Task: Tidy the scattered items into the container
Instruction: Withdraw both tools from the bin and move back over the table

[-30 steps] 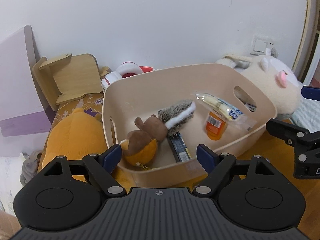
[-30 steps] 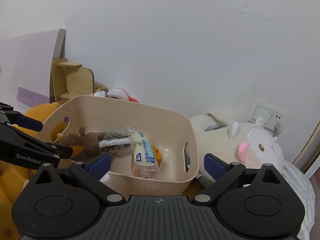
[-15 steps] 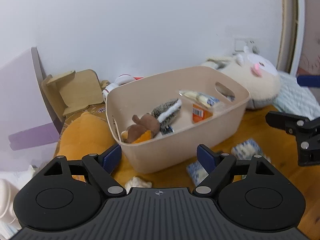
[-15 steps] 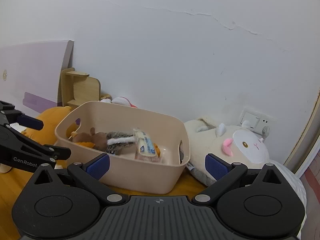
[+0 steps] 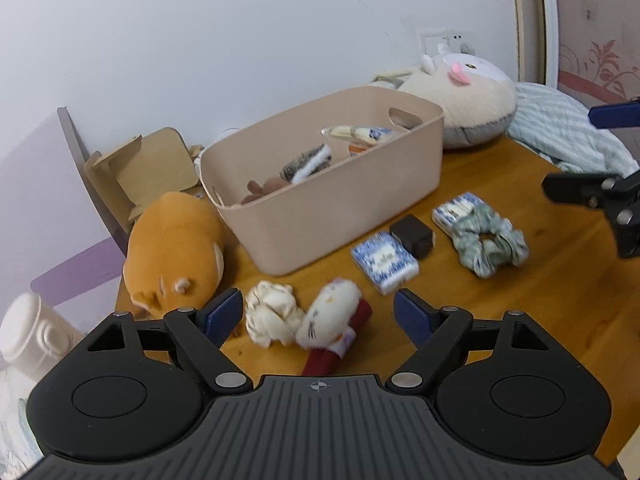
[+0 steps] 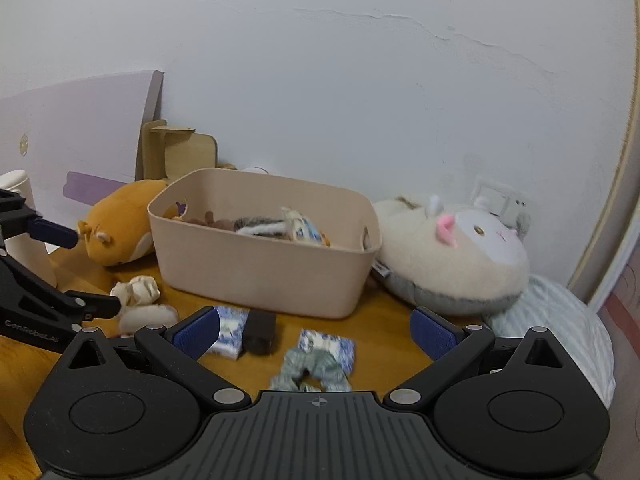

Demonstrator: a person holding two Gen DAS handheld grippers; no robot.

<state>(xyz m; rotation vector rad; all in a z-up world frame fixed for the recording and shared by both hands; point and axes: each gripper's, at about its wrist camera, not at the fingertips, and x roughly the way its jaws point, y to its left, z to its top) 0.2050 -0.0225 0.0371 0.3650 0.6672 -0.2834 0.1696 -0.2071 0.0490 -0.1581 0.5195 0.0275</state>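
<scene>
Against the wall, the beige bin [image 5: 332, 216] holds a squirrel plush [image 5: 280, 178] and a snack packet [image 5: 356, 134]. Just before the bin lie two blue packs [image 5: 384, 262], a scrunchie [image 5: 490, 246] and a cloth knot [image 5: 270, 312]. My left gripper [image 5: 318, 314] and right gripper [image 6: 316, 334] gape empty.

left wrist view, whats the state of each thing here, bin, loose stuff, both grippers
beige bin: upright, partly filled, no lid
squirrel plush: lying in the bin
snack packet: in the bin, leaning at the far end
two blue tissue packs: flat on the table
dark block: on the table, between the packs
green scrunchie: resting partly on the far pack
cream cloth ball: on the table
left gripper: open, empty
right gripper: open, empty
</scene>
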